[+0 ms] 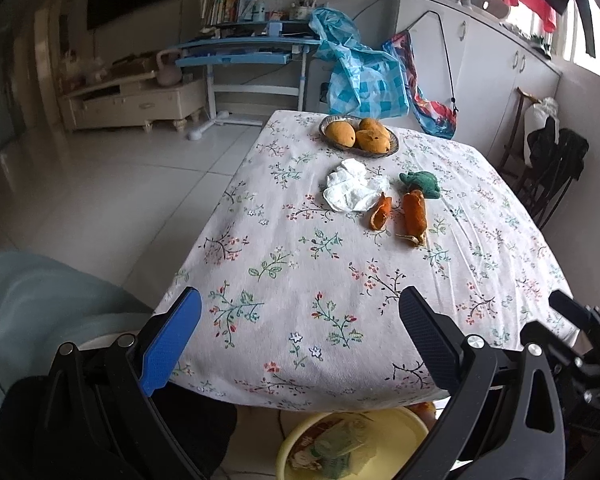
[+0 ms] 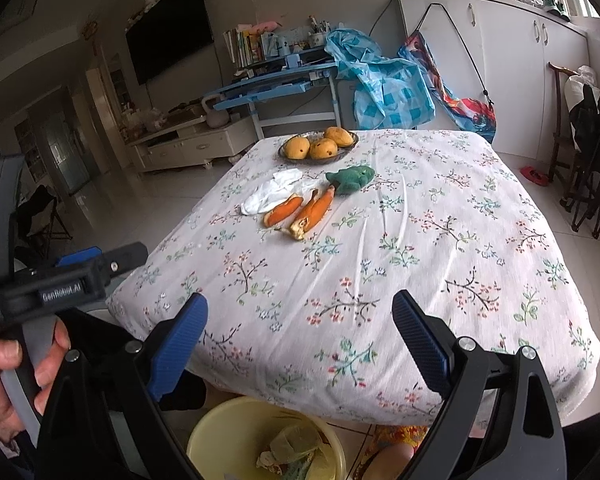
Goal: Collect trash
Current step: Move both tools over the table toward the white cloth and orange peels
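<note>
I held both tools at the near edge of the bench (image 1: 260, 300), each spread wide and pinching nothing: the left hand-held gripper (image 1: 300, 340) and the right hand-held gripper (image 2: 300, 340). The trash lay far across the cloth: a crumpled tissue (image 1: 352, 188), two orange peels (image 1: 381, 212) just right of it, a green scrap (image 1: 420, 184) beyond. The yellow bin (image 2: 220, 436) sat on the floor below the near edge.
</note>
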### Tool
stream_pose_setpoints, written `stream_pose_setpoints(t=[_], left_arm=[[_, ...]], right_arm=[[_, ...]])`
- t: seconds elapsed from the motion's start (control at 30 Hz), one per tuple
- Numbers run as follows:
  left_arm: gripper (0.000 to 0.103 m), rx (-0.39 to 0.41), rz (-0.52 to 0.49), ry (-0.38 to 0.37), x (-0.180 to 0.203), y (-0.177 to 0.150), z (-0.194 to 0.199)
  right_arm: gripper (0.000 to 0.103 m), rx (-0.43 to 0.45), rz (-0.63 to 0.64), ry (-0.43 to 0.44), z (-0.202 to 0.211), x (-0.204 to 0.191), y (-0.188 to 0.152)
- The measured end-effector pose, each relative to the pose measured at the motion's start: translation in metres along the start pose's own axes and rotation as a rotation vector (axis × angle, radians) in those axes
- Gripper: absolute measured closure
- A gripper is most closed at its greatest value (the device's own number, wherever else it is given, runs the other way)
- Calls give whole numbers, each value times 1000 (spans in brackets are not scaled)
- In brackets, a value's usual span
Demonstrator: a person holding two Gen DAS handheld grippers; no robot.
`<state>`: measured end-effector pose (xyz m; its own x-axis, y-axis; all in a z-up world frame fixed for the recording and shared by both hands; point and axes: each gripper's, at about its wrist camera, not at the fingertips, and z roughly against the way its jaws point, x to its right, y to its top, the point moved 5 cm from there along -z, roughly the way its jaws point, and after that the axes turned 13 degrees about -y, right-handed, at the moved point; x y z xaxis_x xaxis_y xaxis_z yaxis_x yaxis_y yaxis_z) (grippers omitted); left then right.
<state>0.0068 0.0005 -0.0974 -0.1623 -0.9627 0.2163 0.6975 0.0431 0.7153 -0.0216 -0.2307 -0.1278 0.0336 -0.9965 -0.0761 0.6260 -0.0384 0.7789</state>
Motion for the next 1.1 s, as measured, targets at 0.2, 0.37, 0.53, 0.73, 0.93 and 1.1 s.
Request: stream_pose_setpoints(t=[0.2,0.37,0.53,0.73,0.93,1.1], left_arm=[[7,-11,-27,17,4,5,-4],[7,-13,-32,21,6,6,-6],[7,-12,-33,24,6,14,-10],[7,-12,-37,25,8,22,-16],[7,-16,-36,30,9,29,-25],[7,-18,-30,33,7,32,-31]], right_arm=[[14,-6,4,7,-8,-1,7],[14,-13,8,11,-17,-3,13],[14,-17,10,7,-26,-2,22],[14,-26,8,-3,-39,1,31],[14,-41,15,-6,-51,0,35],[14,-49,23,-5,-59,-4,37]])
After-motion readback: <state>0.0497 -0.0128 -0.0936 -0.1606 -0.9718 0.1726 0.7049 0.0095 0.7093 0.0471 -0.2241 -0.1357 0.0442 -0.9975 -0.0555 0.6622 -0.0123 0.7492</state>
